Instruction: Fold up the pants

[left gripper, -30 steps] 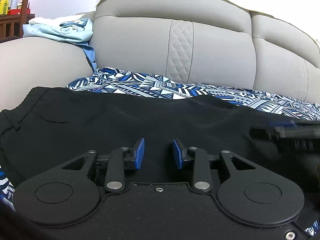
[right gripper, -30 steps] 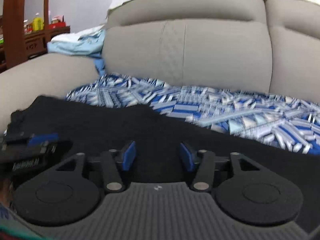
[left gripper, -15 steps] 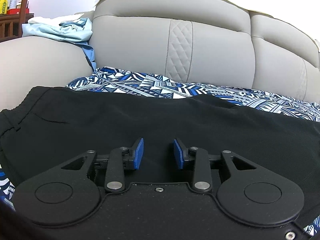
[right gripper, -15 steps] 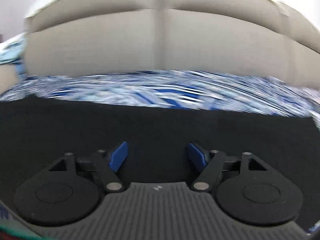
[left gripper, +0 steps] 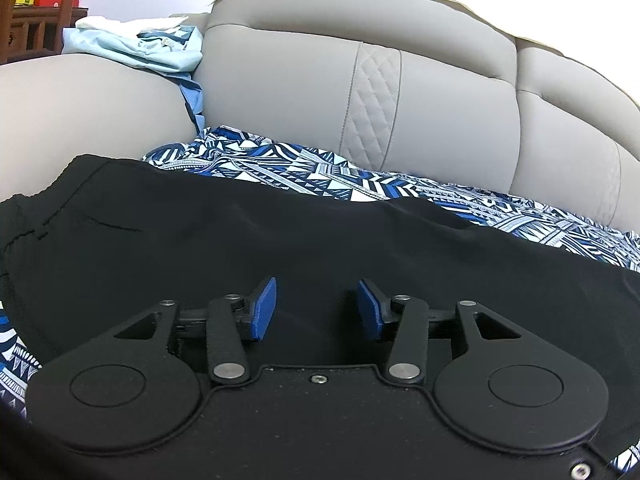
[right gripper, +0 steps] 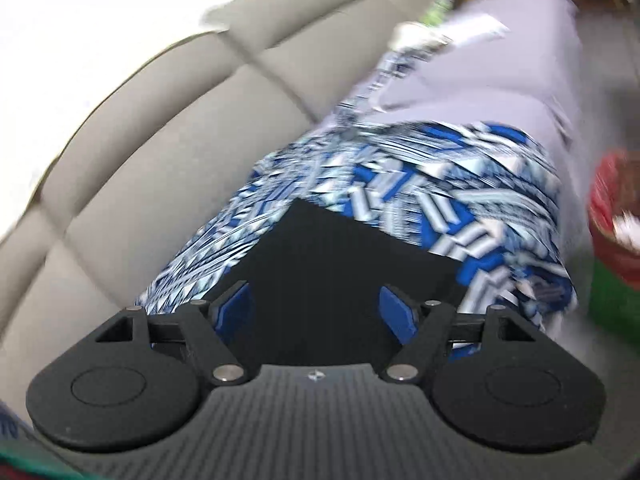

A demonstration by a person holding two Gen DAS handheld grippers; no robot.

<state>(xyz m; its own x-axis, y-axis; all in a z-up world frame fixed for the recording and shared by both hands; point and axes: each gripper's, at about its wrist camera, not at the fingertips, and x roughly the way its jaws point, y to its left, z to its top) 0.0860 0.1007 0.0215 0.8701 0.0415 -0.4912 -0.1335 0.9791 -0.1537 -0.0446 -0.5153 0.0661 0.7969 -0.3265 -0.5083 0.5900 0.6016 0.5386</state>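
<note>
Black pants (left gripper: 280, 240) lie flat on the patterned sheet (left gripper: 320, 172) over the sofa: soft, light, limp. My left fingers (left gripper: 316, 308) are opening, empty; right fingers (right gripper: 316, 312) gape wide, empty. Pinch the hem corner (right gripper: 304, 208).

The left wrist view looks forward and slightly down from close over the black pants (left gripper: 280, 240), facing the sofa backrest (left gripper: 320, 92) squarely. The right wrist view is rolled and blurred, looking along the seat. Both share pants, patterned cloth (right gripper: 440, 192) and backrest.
</note>
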